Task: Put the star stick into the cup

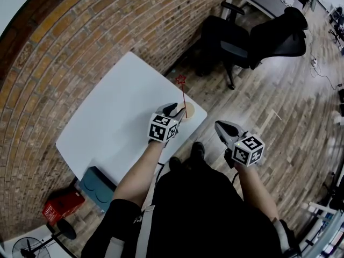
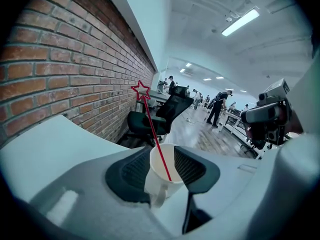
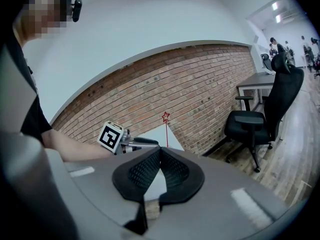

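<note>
One thin red stick topped with an outlined star [image 2: 152, 129] stands tilted inside one white handled cup [image 2: 159, 176]. The cup sits near the corner of the white desk [image 1: 118, 112] by the brick wall. The left tool [image 1: 173, 110] has its two jaws spread wide, one on each side of the cup, gripping nothing. The right tool [image 1: 224, 128] is held off the desk's edge, its jaws closed together and empty. Each of the two tools carries one cube with black-and-white square markers.
</note>
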